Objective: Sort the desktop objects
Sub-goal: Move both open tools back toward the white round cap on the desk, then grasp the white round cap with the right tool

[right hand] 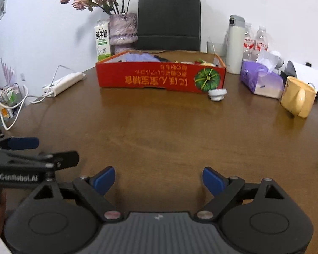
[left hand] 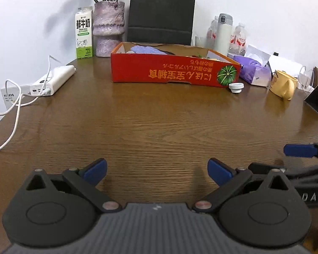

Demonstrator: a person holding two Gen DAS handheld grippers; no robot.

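A red cardboard box (left hand: 173, 69) (right hand: 159, 76) with a pumpkin print stands at the far side of the brown table (left hand: 159, 127); it holds a purple cloth and several small items. A small white cap (left hand: 236, 87) (right hand: 217, 94) lies just in front of its right corner. My left gripper (left hand: 158, 174) hangs open over bare wood near the front edge, nothing between its blue pads. My right gripper (right hand: 159, 181) is open too and empty, beside the left one. Each shows at the other view's edge.
A yellow mug (right hand: 297, 97) lies on its side at the right, by a purple tissue pack (right hand: 260, 80). Behind stand a white flask (right hand: 235, 44), water bottles, a black paper bag (right hand: 169, 21), a flower vase (left hand: 109, 29) and a milk carton (left hand: 84, 32). A white power bank (left hand: 53, 80) with cables lies left.
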